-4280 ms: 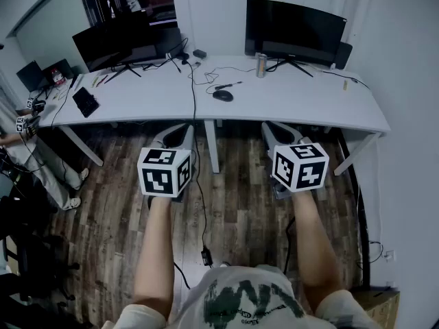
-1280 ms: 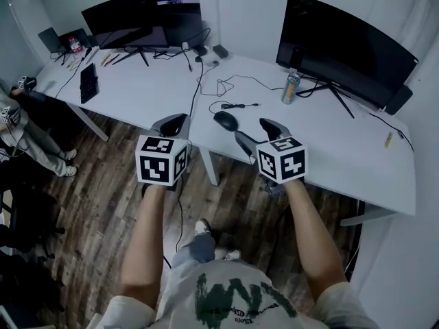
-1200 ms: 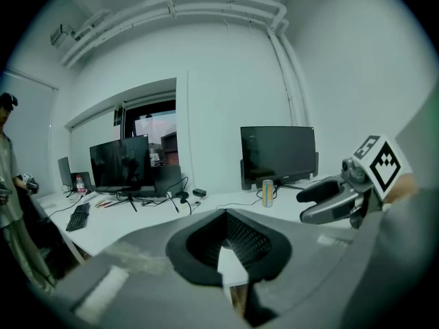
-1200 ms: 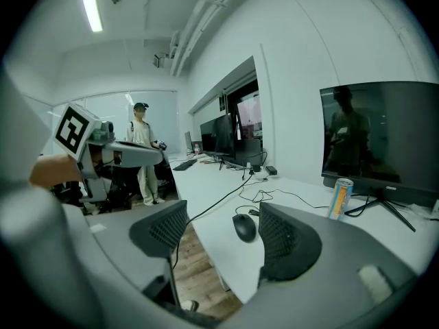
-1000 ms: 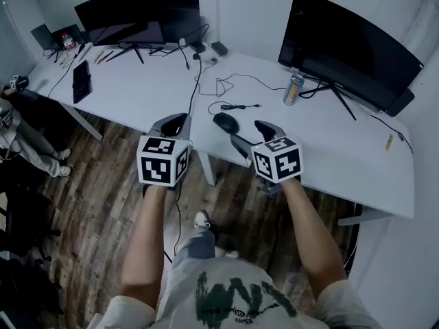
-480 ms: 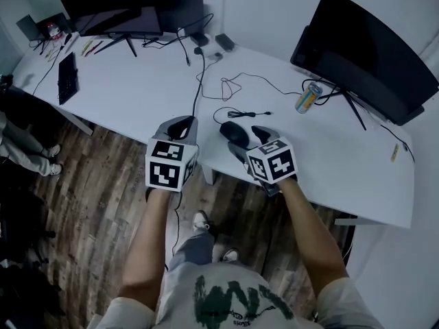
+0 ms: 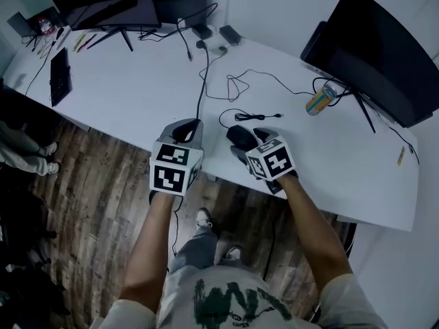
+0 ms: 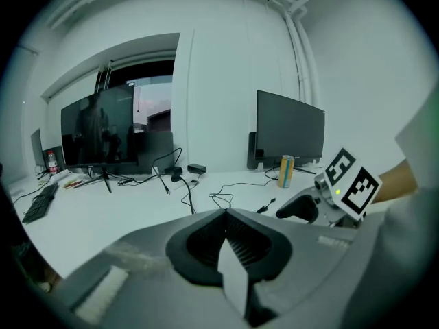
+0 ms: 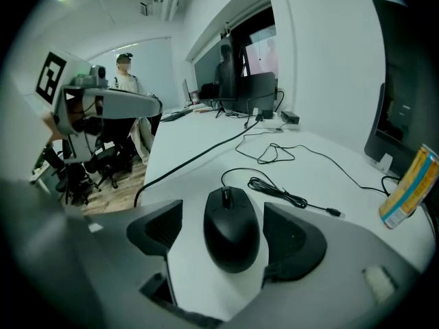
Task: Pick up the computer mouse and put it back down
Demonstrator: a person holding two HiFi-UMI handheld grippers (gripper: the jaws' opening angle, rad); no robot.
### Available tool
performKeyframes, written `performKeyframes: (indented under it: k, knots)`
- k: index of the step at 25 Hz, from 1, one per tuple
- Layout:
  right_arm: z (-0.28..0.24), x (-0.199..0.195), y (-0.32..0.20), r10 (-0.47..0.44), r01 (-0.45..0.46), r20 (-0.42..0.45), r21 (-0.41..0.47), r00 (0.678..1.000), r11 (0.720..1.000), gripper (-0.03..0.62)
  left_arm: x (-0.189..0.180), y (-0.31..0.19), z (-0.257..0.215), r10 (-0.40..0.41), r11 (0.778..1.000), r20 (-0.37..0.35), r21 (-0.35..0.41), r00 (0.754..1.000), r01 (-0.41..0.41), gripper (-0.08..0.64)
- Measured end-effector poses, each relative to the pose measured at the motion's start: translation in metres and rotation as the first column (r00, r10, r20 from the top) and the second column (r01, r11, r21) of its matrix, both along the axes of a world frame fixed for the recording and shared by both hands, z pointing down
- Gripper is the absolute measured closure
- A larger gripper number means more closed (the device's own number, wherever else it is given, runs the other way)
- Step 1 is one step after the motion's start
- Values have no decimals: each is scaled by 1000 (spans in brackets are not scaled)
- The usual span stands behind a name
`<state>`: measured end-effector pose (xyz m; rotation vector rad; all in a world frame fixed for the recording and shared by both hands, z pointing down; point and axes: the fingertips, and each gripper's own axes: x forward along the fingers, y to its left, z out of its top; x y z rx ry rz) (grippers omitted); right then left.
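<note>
Since a second ago both of your grippers have come down and forward to the front of the white desk (image 7: 123, 94), and the desk fills more of the head view. Your right gripper (image 7: 251, 142) was short of the computer mouse (image 9: 232, 226) then; now the mouse lies flat on the desk between its two jaws. The jaws are wide and opening, with white desk showing on either side of the mouse, so nothing is gripped. Your left gripper (image 8: 225, 214) has its jaws closed together on nothing and hangs over the desk's front edge, just left of the mouse.

The mouse sits near the front edge (only a narrow strip of desk lies on your side of it). Just behind it lies a thin loose cable (image 7: 257, 117) with a plug on its end, close to the right jaw's tip. A long black cable (image 7: 202, 81) runs from the back of the desk to the front edge beside your left gripper. The can (image 7: 319, 100) stands well apart, by the right monitor (image 7: 377, 53). Bare desk lies open to the mouse's right and far left.
</note>
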<state>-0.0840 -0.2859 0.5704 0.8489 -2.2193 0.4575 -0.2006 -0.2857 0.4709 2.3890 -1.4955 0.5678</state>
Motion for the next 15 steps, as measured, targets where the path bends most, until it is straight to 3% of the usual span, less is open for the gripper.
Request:
performKeyframes:
  k: [15]
  knots:
    - [38,-3,-17,-14,7,-113,-66,994,998,231,-17,-20,23,29,998,15,-49,999,-28,558]
